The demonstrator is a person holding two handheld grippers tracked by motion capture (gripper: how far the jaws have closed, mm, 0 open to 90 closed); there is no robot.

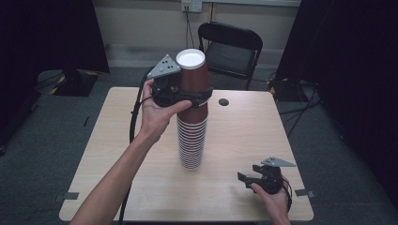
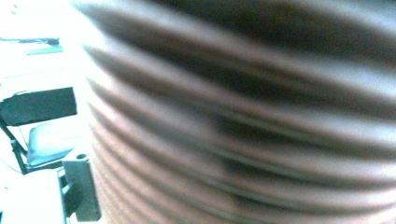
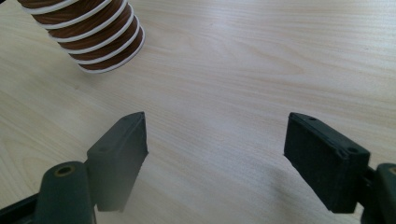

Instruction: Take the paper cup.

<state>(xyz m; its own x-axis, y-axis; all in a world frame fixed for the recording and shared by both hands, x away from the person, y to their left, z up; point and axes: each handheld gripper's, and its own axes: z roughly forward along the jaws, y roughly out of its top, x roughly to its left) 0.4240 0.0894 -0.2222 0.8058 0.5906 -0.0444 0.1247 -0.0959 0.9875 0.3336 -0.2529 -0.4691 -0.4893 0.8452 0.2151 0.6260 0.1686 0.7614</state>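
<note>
Right tool (image 1: 248, 180) sits nearest the camera in the high view, low over the desk (image 1: 244, 136) at its near right corner, gripped by the right hand (image 1: 273, 199). Jaws stand wide apart w/ nothing between them; the right gripper view confirms this, bare wood showing between both black pads.

Cup stack (image 1: 192, 136) stands upside down approx. at desk centre, rims down, white rim bands showing along its lower half. Its base also appears at top left of the right gripper view (image 3: 100, 39), well apart from the right tool.

Left tool (image 1: 195, 93) is held by the left hand (image 1: 157, 115) at the upper part of the stack. Its jaws wrap the top cup (image 1: 192, 72) (the brown one w/ the white bottom facing up), one jaw passing across the cup's front, so the tool holds that cup. Top cup leans slightly left vs. the stack below; whether it has come free of the stack cannot be told.

Left gripper view: blurred brown-and-white rim bands (image 2: 243, 121) at very close range.

Folding chair (image 1: 232, 47) stands behind the desk's far edge.
</note>
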